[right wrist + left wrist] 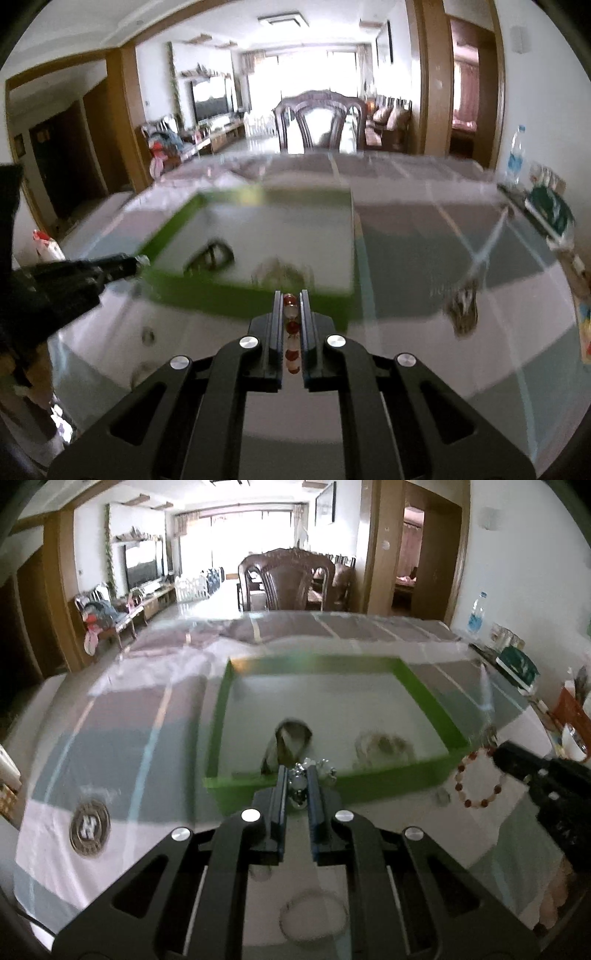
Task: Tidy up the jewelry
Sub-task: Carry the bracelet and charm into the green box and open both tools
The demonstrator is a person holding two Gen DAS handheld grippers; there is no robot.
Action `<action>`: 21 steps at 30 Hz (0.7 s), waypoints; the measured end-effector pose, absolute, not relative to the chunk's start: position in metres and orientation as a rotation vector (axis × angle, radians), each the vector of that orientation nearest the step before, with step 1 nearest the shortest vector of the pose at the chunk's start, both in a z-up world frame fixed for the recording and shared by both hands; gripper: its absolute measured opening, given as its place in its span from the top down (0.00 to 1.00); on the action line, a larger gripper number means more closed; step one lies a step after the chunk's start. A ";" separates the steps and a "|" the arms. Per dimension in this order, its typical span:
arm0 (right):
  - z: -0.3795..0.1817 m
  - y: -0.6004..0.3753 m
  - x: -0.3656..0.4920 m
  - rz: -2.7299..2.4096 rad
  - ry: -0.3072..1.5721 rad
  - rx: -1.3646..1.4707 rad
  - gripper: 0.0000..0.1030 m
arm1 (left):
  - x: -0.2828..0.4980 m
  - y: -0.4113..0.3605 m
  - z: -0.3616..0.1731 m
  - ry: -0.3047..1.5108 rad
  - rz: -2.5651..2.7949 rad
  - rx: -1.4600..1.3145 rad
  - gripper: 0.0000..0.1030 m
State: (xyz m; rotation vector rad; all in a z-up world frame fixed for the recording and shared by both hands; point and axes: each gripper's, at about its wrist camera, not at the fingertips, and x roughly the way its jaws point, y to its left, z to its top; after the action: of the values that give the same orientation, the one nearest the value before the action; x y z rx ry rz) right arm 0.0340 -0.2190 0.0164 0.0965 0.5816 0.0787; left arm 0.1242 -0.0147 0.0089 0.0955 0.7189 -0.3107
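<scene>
A green tray (pixel 221 709) with a white floor lies on the table; it also shows in the right wrist view (pixel 173 225). Inside it lie a dark ring-like piece (pixel 290 740) and a pale bracelet (pixel 384 746). My left gripper (pixel 298 775) is shut on a silver and clear bead bracelet (pixel 306 775) at the tray's near wall. My right gripper (pixel 291 299) is shut on a red and white bead bracelet (pixel 291 332), which hangs as a loop in the left wrist view (pixel 480 779), just right of the tray. A clear bangle (pixel 314 915) lies under my left gripper.
A round gold and black badge (pixel 89 827) lies on the cloth at left. A dark jewelry piece (pixel 463 306) lies right of the tray. Boxes (pixel 517 664), a water bottle (pixel 476 613) and cups stand along the right wall. A chair (pixel 288 579) stands at the far end.
</scene>
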 end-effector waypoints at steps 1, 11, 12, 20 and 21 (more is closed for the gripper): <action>0.021 -0.220 0.040 0.094 0.565 0.113 0.92 | 0.134 -0.018 0.012 0.719 -0.302 0.094 0.90; -0.004 -0.224 0.135 0.093 0.698 0.199 0.92 | 0.211 -0.022 -0.011 0.790 -0.214 0.086 0.90; -0.007 -0.223 0.141 0.097 0.710 0.210 0.92 | 0.213 -0.023 -0.012 0.794 -0.213 0.086 0.90; -0.010 -0.197 0.152 0.133 0.735 0.219 0.85 | 0.211 -0.026 -0.023 0.800 -0.209 0.098 0.81; -0.010 -0.197 0.151 0.133 0.740 0.224 0.62 | 0.210 -0.024 -0.023 0.798 -0.206 0.099 0.66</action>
State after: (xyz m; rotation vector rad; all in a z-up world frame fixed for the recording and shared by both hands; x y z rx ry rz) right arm 0.1510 -0.1973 -0.0099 0.2239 0.7395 0.1331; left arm 0.2102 -0.0245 -0.0226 0.0991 0.7978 -0.2060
